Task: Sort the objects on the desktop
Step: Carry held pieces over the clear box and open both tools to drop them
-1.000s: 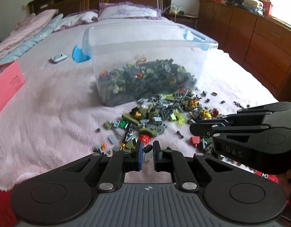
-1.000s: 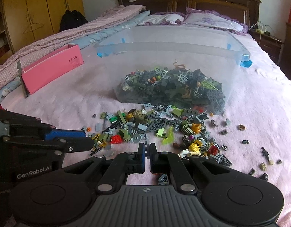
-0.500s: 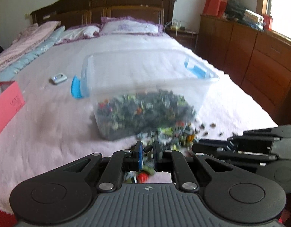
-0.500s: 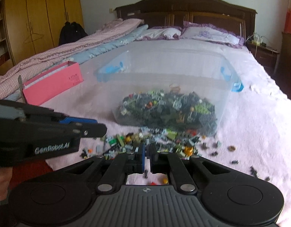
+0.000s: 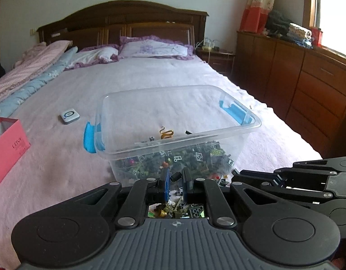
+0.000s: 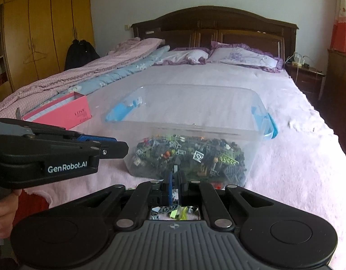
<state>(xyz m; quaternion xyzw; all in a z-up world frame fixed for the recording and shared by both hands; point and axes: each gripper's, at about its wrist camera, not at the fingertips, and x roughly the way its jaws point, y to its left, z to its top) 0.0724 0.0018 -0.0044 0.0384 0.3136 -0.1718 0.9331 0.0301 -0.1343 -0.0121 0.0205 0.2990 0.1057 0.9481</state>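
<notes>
Both tongs had climbed since a second before, and the loose bricks (image 5: 179,210) that filled the view then now peeked only through the frame gaps. The left tongs (image 5: 175,177) were clamped on a small black piece (image 5: 175,176); the right tongs (image 6: 175,183) pinched a thin grey piece (image 6: 175,170). One clear bin (image 5: 217,132) of bricks sat on the bed (image 5: 60,157) just ahead, with one pink box (image 6: 67,112) and one white gadget (image 5: 69,116) beside.
</notes>
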